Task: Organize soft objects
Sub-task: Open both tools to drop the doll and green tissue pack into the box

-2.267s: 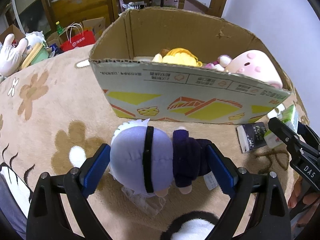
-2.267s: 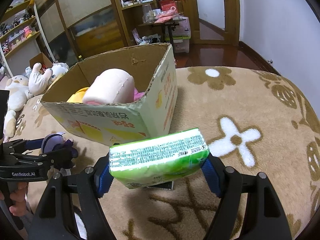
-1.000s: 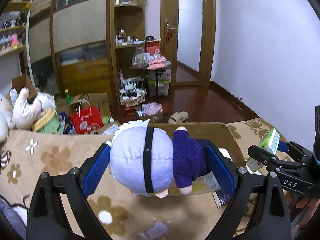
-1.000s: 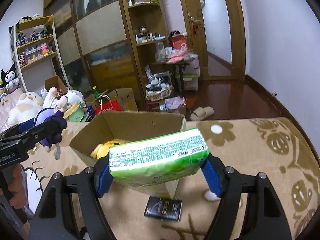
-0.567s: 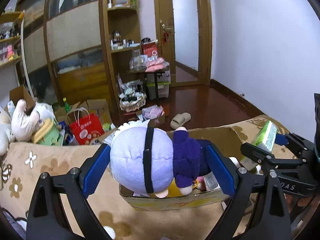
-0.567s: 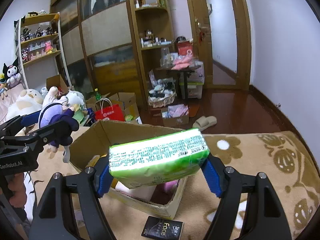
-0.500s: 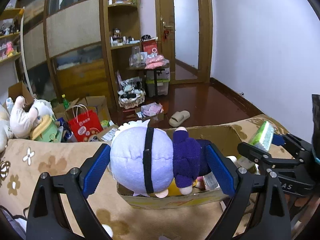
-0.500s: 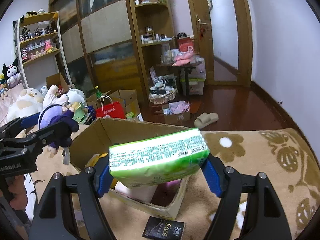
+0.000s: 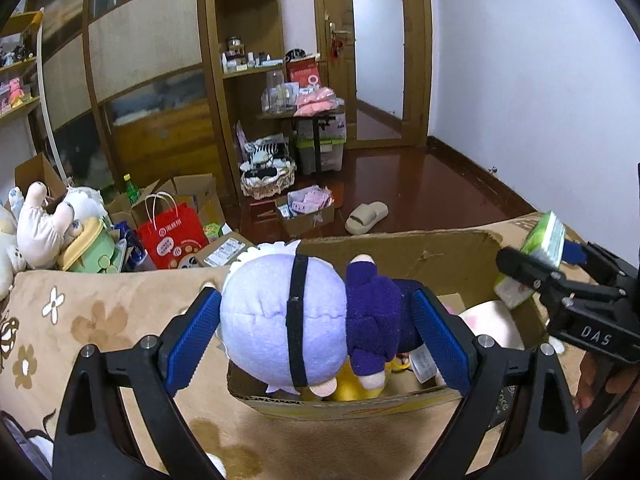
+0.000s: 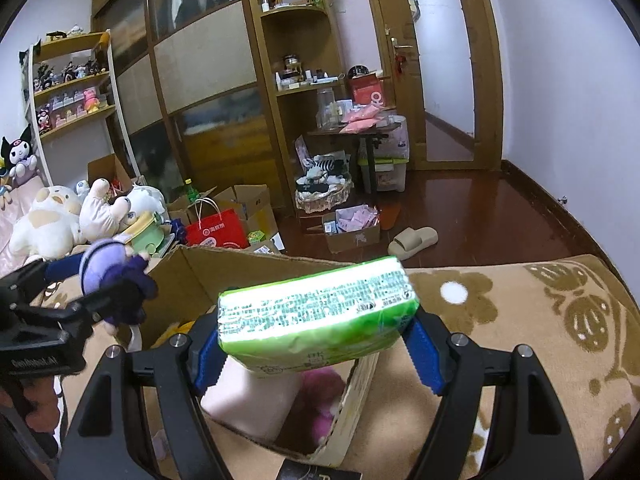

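My left gripper (image 9: 316, 334) is shut on a plush doll (image 9: 304, 320) with a pale lilac head, a black band and a dark purple body. It hangs over the near left part of an open cardboard box (image 9: 400, 244). My right gripper (image 10: 316, 346) is shut on a green tissue pack (image 10: 316, 316), held over the box's (image 10: 224, 272) right side. Inside lie a pink plush (image 10: 252, 400), a magenta toy (image 10: 324, 404) and a yellow toy (image 9: 352, 390). Each gripper shows in the other's view: the right one (image 9: 548, 256) with the pack, the left one (image 10: 96, 284) with the doll.
The box stands on a tan flower-patterned blanket (image 10: 520, 320). A dark packet (image 10: 316, 474) lies on it in front of the box. Beyond the bed's edge are a red paper bag (image 9: 170, 236), cartons, stuffed toys (image 10: 60, 216), shelves and a slipper (image 9: 366, 216) on the wooden floor.
Both grippers have come forward and a little down over the box, which now shows more of its inside. The doll and the tissue pack stay gripped.
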### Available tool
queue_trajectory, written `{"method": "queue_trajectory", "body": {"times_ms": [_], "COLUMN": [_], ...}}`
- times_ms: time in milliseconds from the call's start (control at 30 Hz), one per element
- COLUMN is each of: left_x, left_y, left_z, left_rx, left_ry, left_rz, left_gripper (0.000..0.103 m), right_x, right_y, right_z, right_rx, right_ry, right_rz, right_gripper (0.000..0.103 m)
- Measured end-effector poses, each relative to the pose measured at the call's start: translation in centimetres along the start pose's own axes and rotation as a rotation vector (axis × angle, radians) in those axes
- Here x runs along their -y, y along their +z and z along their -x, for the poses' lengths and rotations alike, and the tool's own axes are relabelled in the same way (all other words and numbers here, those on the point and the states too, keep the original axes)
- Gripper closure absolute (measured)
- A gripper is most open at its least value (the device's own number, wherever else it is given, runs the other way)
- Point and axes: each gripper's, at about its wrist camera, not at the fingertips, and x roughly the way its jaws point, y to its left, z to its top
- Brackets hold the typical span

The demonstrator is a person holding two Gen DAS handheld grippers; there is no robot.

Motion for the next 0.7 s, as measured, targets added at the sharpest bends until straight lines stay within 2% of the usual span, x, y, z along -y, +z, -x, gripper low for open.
{"method": "queue_trajectory", "body": {"times_ms": [267, 433, 500, 700], "left_x": [-0.4, -1.0, -0.9, -0.8], "left_y": [-0.4, -0.6, -0.7, -0.7], "left_z": [-1.4, -2.2, -2.1, -2.1], "left_rx": [-0.030, -0.066, -0.058, -0.062], "left_ry": [-0.008, -0.061, -0.063, -0.041], "left_rz": [0.015, 0.065, 0.068, 0.055], "left_gripper": [0.008, 0.007, 0.002, 0.001], "right_x": [0.3, 0.4, 0.5, 0.5], "right_y": [0.0, 0.2, 0.2, 0.2], "right_z": [-1.3, -1.6, -1.7, -1.9], "right_rx": [-0.001, -0.004, -0.005, -0.014], "right_ry": [0.014, 0.019, 0.023, 0.034], "right_rz": [-0.007, -0.006, -0.008, -0.020], "right_gripper": [0.023, 0.022, 0.021, 0.020]}}
